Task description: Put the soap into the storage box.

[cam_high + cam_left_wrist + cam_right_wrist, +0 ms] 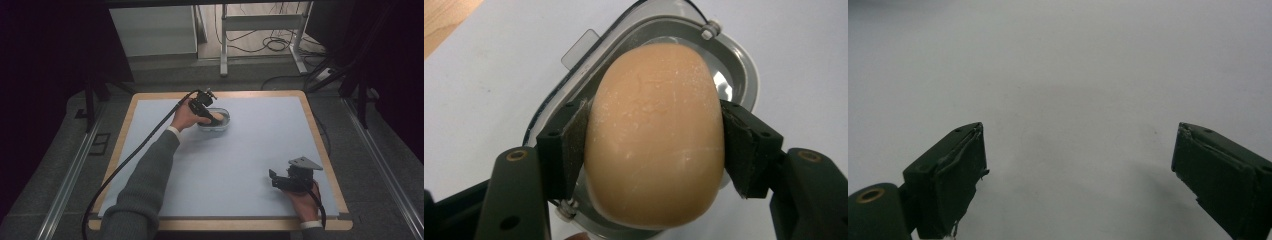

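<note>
A smooth tan, egg-shaped lump (pixel 654 135) sits between the pads of my left gripper (pixel 654 145), which is shut on it from both sides. Right under it lies a clear plastic container (pixel 734 60) with a grey rim and a small tab. In the high view the left gripper (pixel 209 116) hangs over that container (pixel 223 124) at the table's far middle, with the tan lump (pixel 218 117) at its tips. My right gripper (pixel 274 178) rests near the table's front right, jaws wide apart over bare mat; nothing lies between its pads (pixel 955 175).
A pale blue mat (pixel 240 155) covers the wooden-edged table (pixel 327 155). A black cable (pixel 130 155) trails from the left gripper off the front left. Beyond the far edge are a desk frame (pixel 260 30) and floor cables.
</note>
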A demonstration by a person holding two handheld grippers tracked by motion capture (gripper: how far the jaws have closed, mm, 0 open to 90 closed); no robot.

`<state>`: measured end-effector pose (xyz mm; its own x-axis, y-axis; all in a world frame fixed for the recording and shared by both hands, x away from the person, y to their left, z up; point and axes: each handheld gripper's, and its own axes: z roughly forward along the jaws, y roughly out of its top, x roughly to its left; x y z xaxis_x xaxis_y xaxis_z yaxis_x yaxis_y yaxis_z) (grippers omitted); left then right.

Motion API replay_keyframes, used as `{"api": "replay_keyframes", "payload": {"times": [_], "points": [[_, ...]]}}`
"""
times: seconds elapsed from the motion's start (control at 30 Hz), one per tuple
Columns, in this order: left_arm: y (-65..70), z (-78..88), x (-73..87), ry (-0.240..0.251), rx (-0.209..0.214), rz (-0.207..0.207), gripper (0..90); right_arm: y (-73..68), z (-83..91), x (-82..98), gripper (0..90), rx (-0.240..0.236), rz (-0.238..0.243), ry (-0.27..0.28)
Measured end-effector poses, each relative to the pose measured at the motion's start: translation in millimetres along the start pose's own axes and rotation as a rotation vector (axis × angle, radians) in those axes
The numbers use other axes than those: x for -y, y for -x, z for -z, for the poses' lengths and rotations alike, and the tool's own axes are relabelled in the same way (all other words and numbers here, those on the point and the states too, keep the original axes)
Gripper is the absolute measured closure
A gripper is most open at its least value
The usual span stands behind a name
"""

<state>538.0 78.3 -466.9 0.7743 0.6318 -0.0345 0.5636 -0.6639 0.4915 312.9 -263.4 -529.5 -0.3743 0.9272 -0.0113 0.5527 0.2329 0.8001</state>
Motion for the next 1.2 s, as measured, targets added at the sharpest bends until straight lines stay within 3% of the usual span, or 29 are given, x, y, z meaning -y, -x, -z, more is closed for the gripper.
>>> {"api": "replay_keyframes", "payload": {"times": [0.13, 0.23, 0.3, 0.6, 0.73, 0.83, 1.2], "points": [[-0.5, 0.5, 0.1, 0.014, 0.01, 0.011, 33.2, 0.0, 0.1, 0.0, 7.5, -0.001, -0.001, 0.001], [-0.5, 10.3, -0.7, 0.067, 0.032, 0.025, 28.0, 0.1, 0.2, 0.0, 7.5, 0.0, -0.002, 0.002], [-0.3, 17.3, -1.2, 0.067, 0.042, 0.014, 25.3, 0.1, 0.1, 0.0, 7.5, 0.0, -0.002, 0.001], [7.8, 37.5, 6.3, 0.1, 0.021, -0.001, 21.0, -0.3, -0.2, -0.1, 7.5, 0.004, 0.004, -0.002], [12.9, 44.6, 13.1, 0.119, 0.031, 0.005, 20.9, -0.6, -0.2, 0.0, 7.5, 0.005, 0.005, 0.0], [18.2, 48.2, 22.3, 0.12, 0.0, 0.003, 20.4, -0.8, -0.1, 0.0, 7.5, 0.005, 0.005, 0.002], [36.1, 71.4, 79.1, 0.181, -0.022, 0.031, 19.3, -0.3, -0.1, 0.0, 7.5, 0.006, 0.001, 0.0]]}}
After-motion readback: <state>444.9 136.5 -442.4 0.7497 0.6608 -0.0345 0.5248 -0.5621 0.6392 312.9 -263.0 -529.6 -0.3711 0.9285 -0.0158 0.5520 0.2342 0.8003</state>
